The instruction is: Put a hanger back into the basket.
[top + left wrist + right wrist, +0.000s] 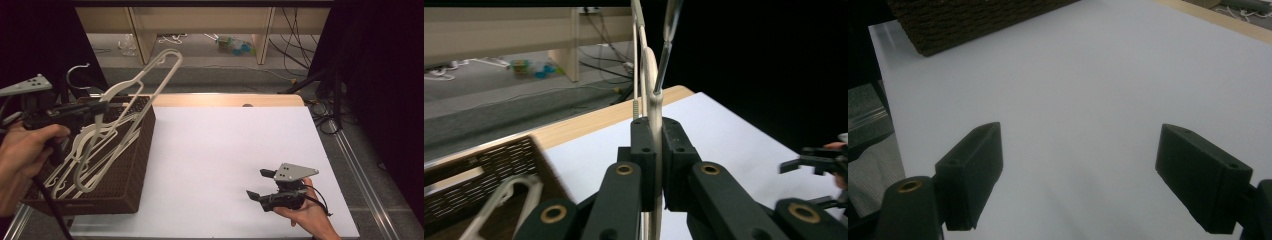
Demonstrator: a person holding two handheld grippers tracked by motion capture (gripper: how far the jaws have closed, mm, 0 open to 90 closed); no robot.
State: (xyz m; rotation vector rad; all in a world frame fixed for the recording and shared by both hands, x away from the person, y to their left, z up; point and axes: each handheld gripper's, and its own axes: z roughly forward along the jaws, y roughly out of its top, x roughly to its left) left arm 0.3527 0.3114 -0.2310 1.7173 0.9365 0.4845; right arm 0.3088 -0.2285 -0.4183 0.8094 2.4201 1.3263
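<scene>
My left gripper is shut on a white plastic hanger and holds it tilted above the brown wicker basket at the table's left. In the left gripper view the jaws pinch the hanger near its metal hook. More white hangers lie in the basket. My right gripper rests low over the white table sheet at the front right. Its jaws stand open with nothing between them.
The basket's corner lies far ahead of the right gripper across bare white sheet. A wooden table edge runs along the back. Beyond it are floor, cables and wooden furniture legs. Black curtains flank both sides.
</scene>
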